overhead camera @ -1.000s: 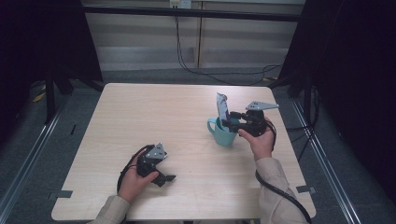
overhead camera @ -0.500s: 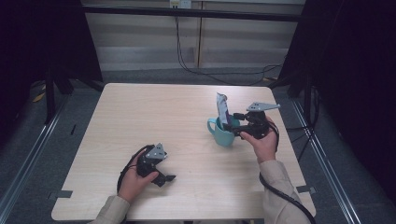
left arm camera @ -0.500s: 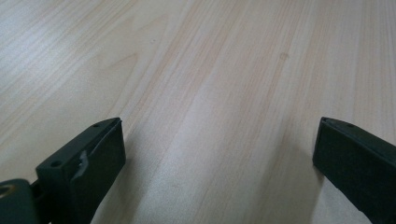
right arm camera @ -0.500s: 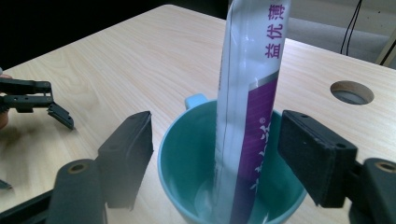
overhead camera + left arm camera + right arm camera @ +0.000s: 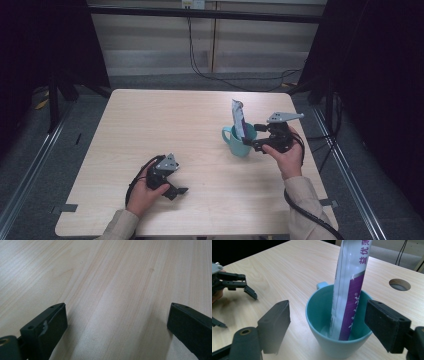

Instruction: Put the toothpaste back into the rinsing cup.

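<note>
Right gripper (image 5: 327,322) fingers, just opening, flank the teal mug (image 5: 337,340) holding a tube (image 5: 349,297); left gripper (image 5: 172,186) open.

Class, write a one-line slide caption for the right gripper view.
Right gripper with open jaws either side of a teal mug holding an upright white-and-purple tube on the wooden table.
</note>
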Demonstrator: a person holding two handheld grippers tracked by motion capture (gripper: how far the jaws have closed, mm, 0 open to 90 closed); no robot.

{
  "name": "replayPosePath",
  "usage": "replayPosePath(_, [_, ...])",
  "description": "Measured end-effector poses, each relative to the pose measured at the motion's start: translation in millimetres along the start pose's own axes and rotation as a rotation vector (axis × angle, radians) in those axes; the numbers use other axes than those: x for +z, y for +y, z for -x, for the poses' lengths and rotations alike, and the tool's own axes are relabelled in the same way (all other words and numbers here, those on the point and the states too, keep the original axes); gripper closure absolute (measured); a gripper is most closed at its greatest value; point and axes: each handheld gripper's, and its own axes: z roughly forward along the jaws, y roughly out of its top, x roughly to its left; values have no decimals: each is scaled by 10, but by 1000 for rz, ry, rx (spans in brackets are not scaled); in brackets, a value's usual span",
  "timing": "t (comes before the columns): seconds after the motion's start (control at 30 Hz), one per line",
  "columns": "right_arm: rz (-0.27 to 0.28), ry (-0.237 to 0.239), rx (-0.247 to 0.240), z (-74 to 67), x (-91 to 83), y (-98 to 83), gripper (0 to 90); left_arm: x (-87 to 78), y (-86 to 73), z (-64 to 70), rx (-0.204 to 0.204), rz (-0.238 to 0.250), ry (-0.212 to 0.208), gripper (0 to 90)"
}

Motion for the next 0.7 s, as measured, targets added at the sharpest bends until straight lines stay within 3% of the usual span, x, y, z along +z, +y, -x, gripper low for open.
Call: replayPosePath(0.7, [-46, -4, -50, -125, -241, -192, 173, 1, 0, 2, -3, 2, 1, 26])
